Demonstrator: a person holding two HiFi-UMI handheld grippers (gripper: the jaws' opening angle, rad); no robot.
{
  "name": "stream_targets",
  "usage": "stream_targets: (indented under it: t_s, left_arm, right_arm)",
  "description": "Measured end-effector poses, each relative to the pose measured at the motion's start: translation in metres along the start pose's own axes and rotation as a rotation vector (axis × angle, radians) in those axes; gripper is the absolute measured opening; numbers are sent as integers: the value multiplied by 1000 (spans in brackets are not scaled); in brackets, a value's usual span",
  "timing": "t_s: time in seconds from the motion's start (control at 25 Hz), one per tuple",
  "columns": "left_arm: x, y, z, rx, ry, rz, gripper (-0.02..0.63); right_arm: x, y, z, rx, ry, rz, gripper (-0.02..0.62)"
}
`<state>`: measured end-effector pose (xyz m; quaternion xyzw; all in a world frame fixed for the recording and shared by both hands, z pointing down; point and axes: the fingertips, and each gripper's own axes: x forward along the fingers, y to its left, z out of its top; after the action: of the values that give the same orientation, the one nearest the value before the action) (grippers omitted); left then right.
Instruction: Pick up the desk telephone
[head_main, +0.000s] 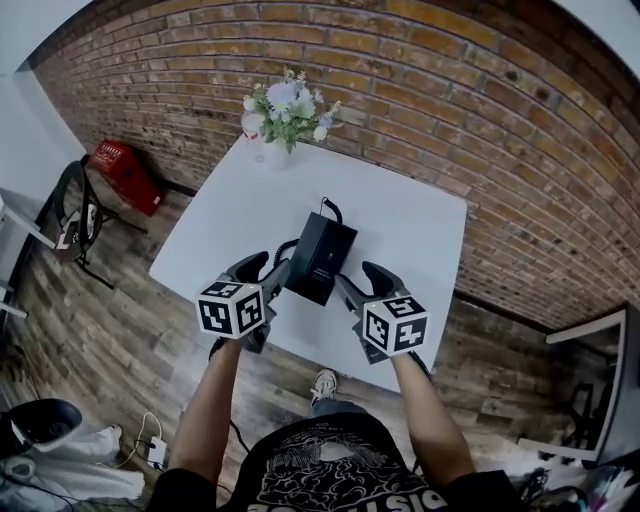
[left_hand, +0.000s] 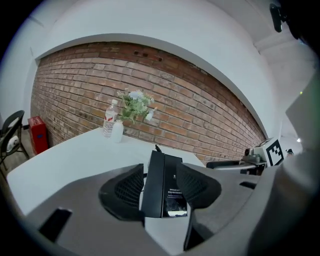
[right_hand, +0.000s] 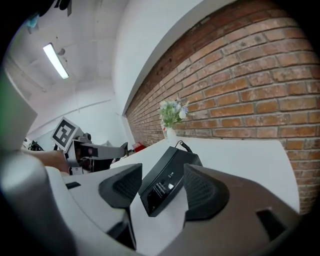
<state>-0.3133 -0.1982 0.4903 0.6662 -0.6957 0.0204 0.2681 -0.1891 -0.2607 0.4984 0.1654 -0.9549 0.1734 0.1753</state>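
Left gripper (head_main: 268, 278): jaws wide apart, gripping nothing. The black rectangular plastic desk telephone (head_main: 320, 257) lies flat on the white square table (head_main: 200, 250), just ahead and framed between the jaws. Right gripper (head_main: 352, 284): jaws likewise spread and empty, with the telephone's near end between them, pads not pressing it.

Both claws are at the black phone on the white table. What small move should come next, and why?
Likely ease both forward a little before any closing. The left claw and right claw stand open at the near corners of the desk telephone, which lies flat on the table. Neither seems to touch it yet, so there is no hold to lift with.
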Motion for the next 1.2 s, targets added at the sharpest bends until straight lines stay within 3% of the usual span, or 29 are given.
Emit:
stream_targets:
  t_s: [0.44,0.64,0.96,1.2]
  left_arm:
    - [70,24,-18,-96,147,-124,188]
    - [88,30,-31,-132,223,-174,224]
    - [110,31,-50,-201,343,-348,245]
    - [117,21,-59,-162,448,-496,247]
  right_arm:
    - [50,-36,-33,226,117,70,249]
    - [64,-38,-49,311,167,98,268]
    - [82,-40,-61,421,167,61,287]
    - [93,-37,-67,476,159,6,287]
